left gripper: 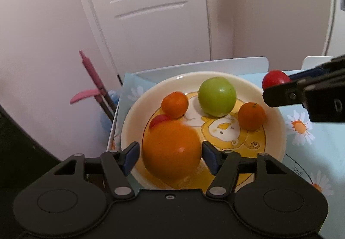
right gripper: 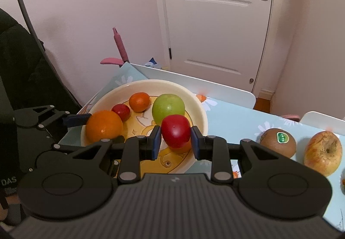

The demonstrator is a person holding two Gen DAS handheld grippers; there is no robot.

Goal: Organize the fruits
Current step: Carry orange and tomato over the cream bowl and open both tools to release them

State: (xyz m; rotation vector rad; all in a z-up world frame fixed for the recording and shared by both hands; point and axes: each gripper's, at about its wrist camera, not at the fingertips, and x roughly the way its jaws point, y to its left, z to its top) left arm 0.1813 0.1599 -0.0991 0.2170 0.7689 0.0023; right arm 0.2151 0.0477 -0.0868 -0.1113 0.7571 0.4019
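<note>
A cream plate (left gripper: 278, 118) (right gripper: 196, 101) with a yellow cartoon holds a green apple (left gripper: 216, 96) (right gripper: 168, 107), two small tangerines (left gripper: 174, 104) (left gripper: 251, 116) and a small red fruit (left gripper: 158, 120) (right gripper: 121, 110). My left gripper (left gripper: 170, 156) has its jaws around a big orange (left gripper: 171, 149) (right gripper: 104, 127) at the plate's near left; a thin gap shows on the left side. My right gripper (right gripper: 175, 142) is shut on a red fruit (right gripper: 175, 131) (left gripper: 275, 79), held above the plate's right edge.
A kiwi (right gripper: 278, 142) with a green sticker and a blemished yellow-red apple (right gripper: 322, 156) lie on the daisy-print tablecloth (right gripper: 232, 122) right of the plate. White chair backs (right gripper: 194, 84) stand behind the table. A pink-handled tool (left gripper: 92, 75) leans left, near a white door.
</note>
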